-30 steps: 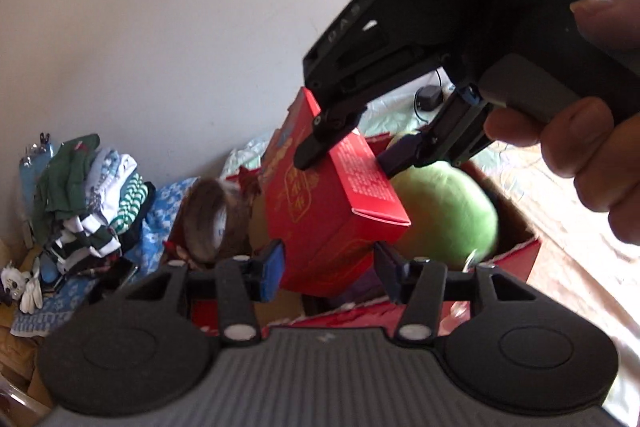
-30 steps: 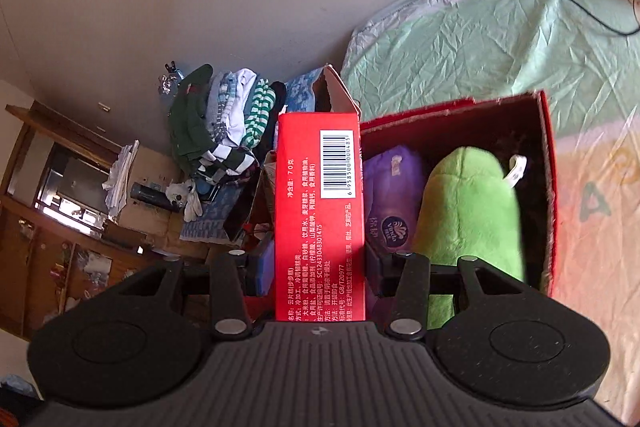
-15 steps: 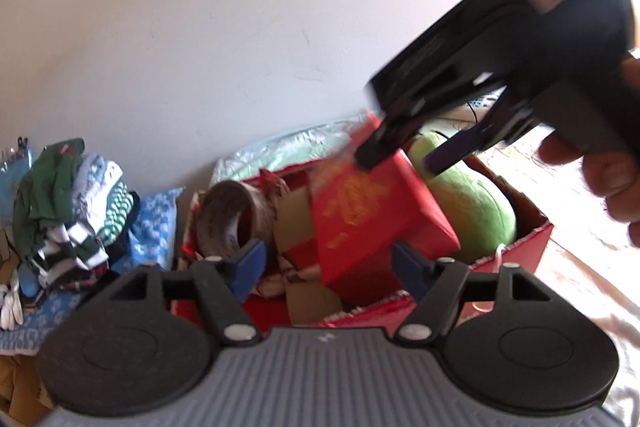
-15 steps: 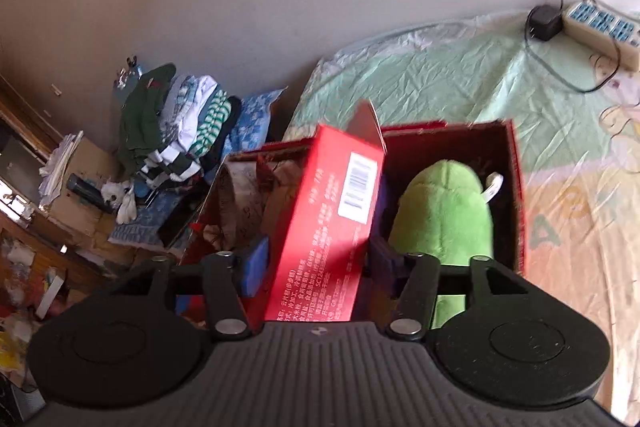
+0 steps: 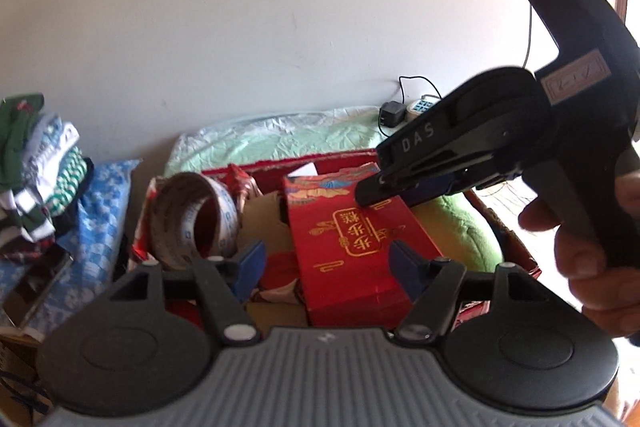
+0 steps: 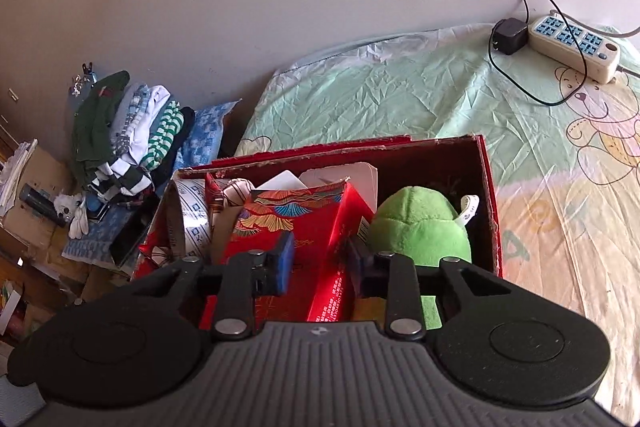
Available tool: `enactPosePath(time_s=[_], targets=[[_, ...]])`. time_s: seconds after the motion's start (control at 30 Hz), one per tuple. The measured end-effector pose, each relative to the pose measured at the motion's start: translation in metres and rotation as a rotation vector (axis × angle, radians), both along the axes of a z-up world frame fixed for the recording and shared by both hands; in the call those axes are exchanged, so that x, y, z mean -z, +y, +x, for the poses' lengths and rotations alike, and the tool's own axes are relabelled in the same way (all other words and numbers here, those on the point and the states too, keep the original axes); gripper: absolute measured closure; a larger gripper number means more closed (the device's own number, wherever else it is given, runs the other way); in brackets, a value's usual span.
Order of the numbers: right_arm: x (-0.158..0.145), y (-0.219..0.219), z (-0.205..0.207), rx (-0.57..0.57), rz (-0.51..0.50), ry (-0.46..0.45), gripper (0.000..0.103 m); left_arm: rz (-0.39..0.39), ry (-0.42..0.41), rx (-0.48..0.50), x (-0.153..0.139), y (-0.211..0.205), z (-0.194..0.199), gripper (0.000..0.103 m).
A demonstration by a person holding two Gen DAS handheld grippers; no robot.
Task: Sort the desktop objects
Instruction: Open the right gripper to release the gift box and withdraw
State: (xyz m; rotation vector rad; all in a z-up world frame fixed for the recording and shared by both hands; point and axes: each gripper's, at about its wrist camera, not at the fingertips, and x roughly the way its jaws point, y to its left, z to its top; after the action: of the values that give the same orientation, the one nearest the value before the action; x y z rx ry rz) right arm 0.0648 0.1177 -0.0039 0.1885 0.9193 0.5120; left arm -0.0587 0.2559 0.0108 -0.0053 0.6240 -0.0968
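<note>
A red carton (image 5: 360, 247) with gold print lies tilted in the red bin (image 6: 486, 195), between a tape roll (image 5: 196, 215) and a green plush toy (image 6: 420, 231). My left gripper (image 5: 326, 267) hovers near the bin's front, its jaws wide and closing a little, touching nothing. My right gripper (image 6: 320, 263) hangs over the carton (image 6: 288, 227); its jaws are closing, with the carton's ridge showing in the gap and neither pad pressing on it. In the left wrist view the right gripper (image 5: 394, 195) hangs at the carton's far end, held by a hand (image 5: 580, 247).
The bin stands on a pale green cartoon-print sheet (image 6: 400, 91) against a white wall. A power strip (image 6: 572, 47) and a black charger (image 6: 508, 35) lie at the back right. A pile of folded clothes (image 6: 128, 135) sits left of the bin, above cardboard clutter.
The carton stood upright in my right gripper; now it lies in the bin, let go. The right jaws spread, then narrowed. The left view has swung right, across the bin.
</note>
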Motion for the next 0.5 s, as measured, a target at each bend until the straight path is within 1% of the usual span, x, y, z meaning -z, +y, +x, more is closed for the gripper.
enactPosePath(time_s=[0.1, 0.17, 0.23, 0.3, 0.33, 0.37, 0.4, 0.47, 0.5], targets=[[0.0, -0.002, -0.002, 0.001, 0.008, -0.006, 0.068, -0.025, 0.005, -0.009, -0.001, 0.004, 0.0, 0.024], [-0.004, -0.007, -0.005, 0.012, 0.035, -0.013, 0.066, -0.025, -0.001, -0.024, -0.003, 0.006, -0.001, 0.014], [-0.007, -0.015, -0.009, 0.034, 0.072, -0.014, 0.067, -0.032, -0.01, -0.034, -0.007, 0.009, -0.005, 0.013], [-0.013, -0.025, -0.017, 0.059, 0.115, -0.038, 0.064, -0.041, -0.019, -0.049, -0.011, 0.012, -0.008, 0.011], [-0.017, -0.031, -0.022, 0.074, 0.131, -0.056, 0.059, -0.05, -0.018, -0.058, -0.013, 0.013, -0.009, 0.008], [-0.02, -0.036, -0.028, 0.088, 0.136, -0.073, 0.055, -0.062, -0.015, -0.067, -0.015, 0.016, -0.01, 0.004], [-0.023, -0.04, -0.033, 0.1, 0.135, -0.088, 0.054, -0.075, -0.008, -0.078, -0.016, 0.018, -0.01, 0.003], [-0.03, -0.045, -0.043, 0.12, 0.114, -0.113, 0.051, -0.103, 0.013, -0.105, -0.02, 0.022, -0.009, 0.002], [-0.032, -0.046, -0.048, 0.132, 0.081, -0.128, 0.05, -0.112, 0.023, -0.12, -0.021, 0.023, -0.009, 0.002]])
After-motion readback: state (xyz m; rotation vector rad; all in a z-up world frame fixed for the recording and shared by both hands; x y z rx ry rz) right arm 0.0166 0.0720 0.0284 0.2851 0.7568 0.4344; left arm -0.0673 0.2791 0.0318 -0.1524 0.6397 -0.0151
